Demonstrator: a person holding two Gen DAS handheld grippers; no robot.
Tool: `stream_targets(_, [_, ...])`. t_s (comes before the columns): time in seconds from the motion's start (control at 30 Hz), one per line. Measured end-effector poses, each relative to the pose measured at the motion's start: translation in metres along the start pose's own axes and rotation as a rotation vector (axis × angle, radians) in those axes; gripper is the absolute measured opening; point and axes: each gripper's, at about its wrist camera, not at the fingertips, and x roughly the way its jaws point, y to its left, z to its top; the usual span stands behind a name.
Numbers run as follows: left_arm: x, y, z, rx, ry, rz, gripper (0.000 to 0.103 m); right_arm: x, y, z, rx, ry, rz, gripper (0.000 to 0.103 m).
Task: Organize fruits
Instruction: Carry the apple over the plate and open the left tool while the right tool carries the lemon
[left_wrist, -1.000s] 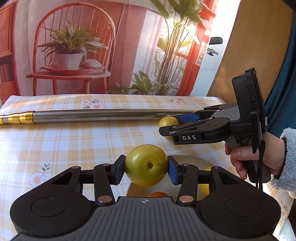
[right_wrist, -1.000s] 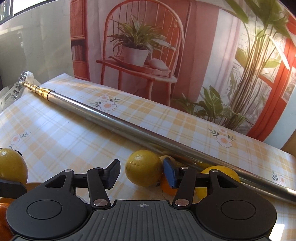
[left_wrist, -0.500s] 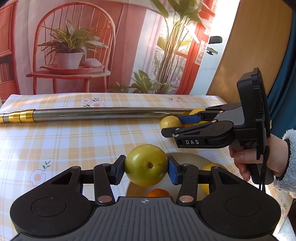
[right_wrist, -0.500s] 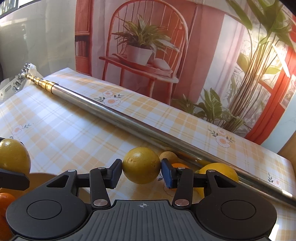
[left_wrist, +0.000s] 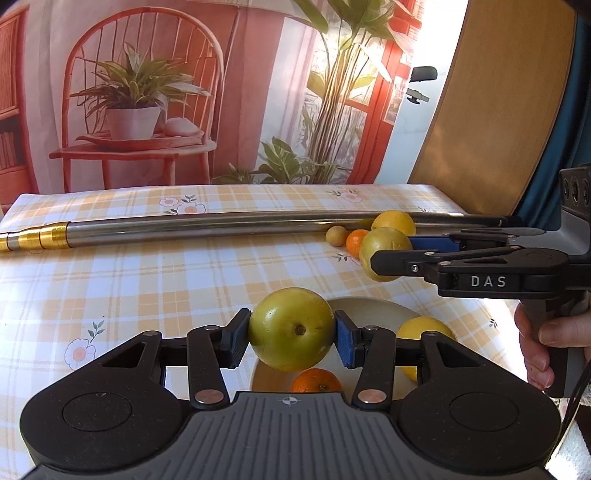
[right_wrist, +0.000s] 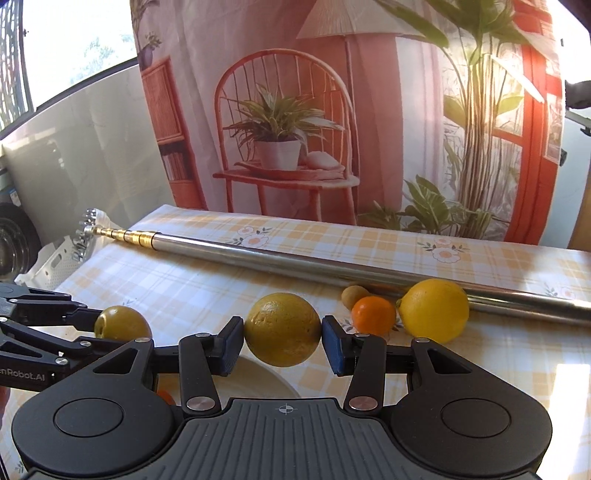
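Note:
My left gripper (left_wrist: 291, 330) is shut on a yellow-green round fruit (left_wrist: 291, 328), held above a pale plate (left_wrist: 369, 306). On the plate lie an orange (left_wrist: 316, 381) and a yellow lemon (left_wrist: 424, 328). My right gripper (right_wrist: 282, 330) is shut on a second yellow-green fruit (right_wrist: 282, 328), lifted off the table and over the plate's rim (right_wrist: 258, 380). In the left wrist view that fruit (left_wrist: 384, 243) shows at the right, in the other gripper's fingers. On the cloth by the pole lie a lemon (right_wrist: 434, 310), a small orange (right_wrist: 373, 315) and a tiny tan fruit (right_wrist: 352, 295).
A long metal pole (left_wrist: 221, 227) with a gold end lies across the checked tablecloth (left_wrist: 129, 280) behind the fruits. A printed backdrop hangs at the table's far edge. A hand (left_wrist: 543, 332) holds the right gripper's handle at the right.
The right gripper shut on the yellow-green fruit beside the pole, then lifted it up and toward the plate. The left gripper kept its fruit and stayed over the plate.

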Motion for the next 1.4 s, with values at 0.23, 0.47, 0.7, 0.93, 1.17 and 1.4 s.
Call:
stream_targets(0.23, [0.001, -0.010, 0.003, 0.025, 0.001, -0.027, 0.050, -0.029, -0.005, -0.017, 0.073, -0.031, 0.005, 0.043])
stream_targets(0.47, [-0.010, -0.029, -0.010, 0.073, 0.035, -0.074, 0.050, -0.055, -0.001, -0.030, 0.116, -0.059, 0.017, 0.043])
stream_targets(0.7, [-0.024, -0.037, -0.036, 0.088, 0.092, -0.110, 0.050, -0.068, 0.010, -0.042, 0.130, -0.057, 0.036, 0.043])
stream_targets(0.93, [-0.029, -0.048, -0.052, 0.115, 0.122, -0.121, 0.050, -0.088, 0.018, -0.056, 0.166, -0.081, 0.054, 0.043])
stream_targets(1.17, [-0.029, -0.059, -0.064, 0.152, 0.162, -0.124, 0.050, -0.098, 0.022, -0.073, 0.172, -0.086, 0.020, 0.043])
stream_targets(1.4, [-0.025, -0.064, -0.073, 0.173, 0.194, -0.107, 0.050, -0.103, 0.018, -0.082, 0.214, -0.098, 0.025, 0.043])
